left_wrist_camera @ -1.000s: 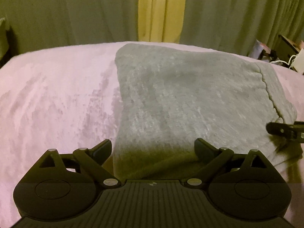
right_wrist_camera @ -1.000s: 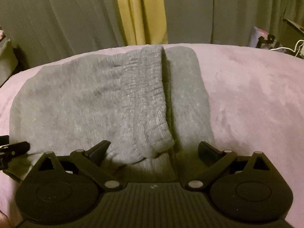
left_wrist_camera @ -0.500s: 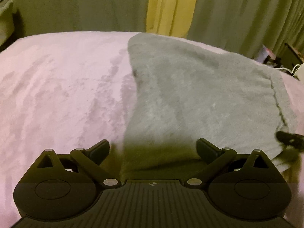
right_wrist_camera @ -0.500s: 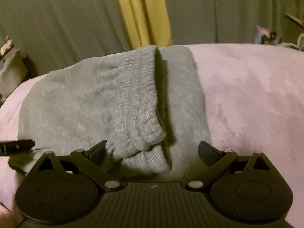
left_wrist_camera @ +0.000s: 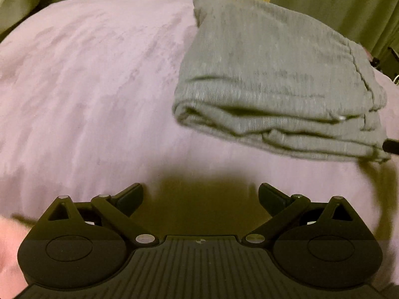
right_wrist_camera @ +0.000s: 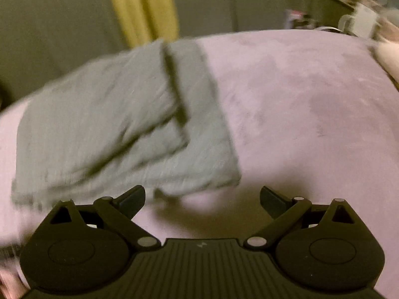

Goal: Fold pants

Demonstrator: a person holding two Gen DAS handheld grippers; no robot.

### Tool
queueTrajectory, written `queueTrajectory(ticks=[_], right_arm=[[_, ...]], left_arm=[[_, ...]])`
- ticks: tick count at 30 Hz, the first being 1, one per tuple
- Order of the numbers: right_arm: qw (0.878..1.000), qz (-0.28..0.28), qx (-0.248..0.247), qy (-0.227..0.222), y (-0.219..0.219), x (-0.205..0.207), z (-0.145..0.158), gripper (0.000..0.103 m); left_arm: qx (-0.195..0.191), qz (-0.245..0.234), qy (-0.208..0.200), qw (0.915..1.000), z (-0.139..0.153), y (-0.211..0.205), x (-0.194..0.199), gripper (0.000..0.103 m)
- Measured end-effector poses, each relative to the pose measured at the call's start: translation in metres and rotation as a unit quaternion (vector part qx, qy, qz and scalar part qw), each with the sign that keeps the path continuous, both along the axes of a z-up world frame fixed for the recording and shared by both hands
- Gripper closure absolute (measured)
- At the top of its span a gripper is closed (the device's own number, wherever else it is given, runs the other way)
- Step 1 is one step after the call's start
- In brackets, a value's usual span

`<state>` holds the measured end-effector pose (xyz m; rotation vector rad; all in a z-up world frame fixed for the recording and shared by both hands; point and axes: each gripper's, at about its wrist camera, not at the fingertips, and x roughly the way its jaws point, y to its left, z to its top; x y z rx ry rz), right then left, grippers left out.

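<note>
The grey pants [left_wrist_camera: 274,74] lie folded in a thick stack on the pink bedspread [left_wrist_camera: 87,87]; layered edges face me in the left wrist view. My left gripper [left_wrist_camera: 200,195] is open and empty, short of the stack's near left corner, over bare bedspread. In the right wrist view the pants [right_wrist_camera: 119,124] appear blurred, left of centre. My right gripper [right_wrist_camera: 202,198] is open and empty just short of the stack's near edge. A dark tip of the right gripper [left_wrist_camera: 391,147] shows at the left view's right edge, beside the stack.
Green and yellow curtains [right_wrist_camera: 142,7] hang behind the bed. Cluttered objects and cables [right_wrist_camera: 359,22] sit past the bed's far right edge. The pink bedspread [right_wrist_camera: 311,99] stretches to the right of the pants.
Both grippers have pulled back from the pants, which were between their fingers before. The folded stack now lies farther ahead, with bare bedspread between the fingers.
</note>
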<state>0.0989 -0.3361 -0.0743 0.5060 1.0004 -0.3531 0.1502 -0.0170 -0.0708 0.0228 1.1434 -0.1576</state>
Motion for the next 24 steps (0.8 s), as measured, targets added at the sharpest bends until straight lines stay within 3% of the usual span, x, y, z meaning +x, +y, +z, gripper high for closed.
queueTrajectory(ticks=[3, 9, 10, 13, 15, 17, 18, 19, 20, 24], right_arm=[[0.999, -0.018, 0.022, 0.021, -0.008, 0.008, -0.008, 0.005], [0.99, -0.024, 0.103, -0.095, -0.022, 0.029, 0.014, 0.005], [0.989, -0.015, 0.108, -0.101, -0.021, 0.035, 0.014, 0.008], [0.992, 0.021, 0.105, -0.061, -0.012, 0.063, -0.001, 0.037], [0.993, 0.013, 0.108, -0.047, -0.012, 0.072, -0.013, 0.034], [0.988, -0.003, 0.145, -0.054, -0.018, 0.076, -0.019, 0.022], [0.987, -0.004, 0.151, -0.055, -0.02, 0.078, -0.019, 0.022], [0.987, 0.003, 0.149, -0.057, -0.018, 0.079, -0.018, 0.026], [0.988, 0.012, 0.144, -0.062, -0.016, 0.08, -0.016, 0.038], [0.979, 0.019, 0.163, -0.124, -0.023, 0.052, -0.006, 0.055]], left_arm=[[0.009, 0.003, -0.003, 1.0, 0.0, 0.002, -0.011, 0.002], [0.046, 0.054, -0.04, 0.9967, -0.002, 0.02, -0.01, 0.002], [0.043, 0.062, -0.033, 0.9966, -0.004, 0.024, -0.008, 0.002], [0.014, 0.086, 0.002, 0.9962, -0.014, 0.039, 0.0, 0.002], [0.013, 0.092, -0.002, 0.9957, -0.015, 0.045, 0.002, 0.002], [0.012, 0.096, -0.01, 0.9952, -0.015, 0.05, 0.003, 0.002], [0.009, 0.099, -0.012, 0.995, -0.016, 0.051, 0.003, 0.002], [0.008, 0.101, -0.012, 0.9948, -0.016, 0.053, 0.004, 0.002], [0.008, 0.102, -0.012, 0.9947, -0.017, 0.053, 0.005, 0.002], [0.015, 0.099, -0.015, 0.9949, -0.014, 0.05, 0.003, 0.002]])
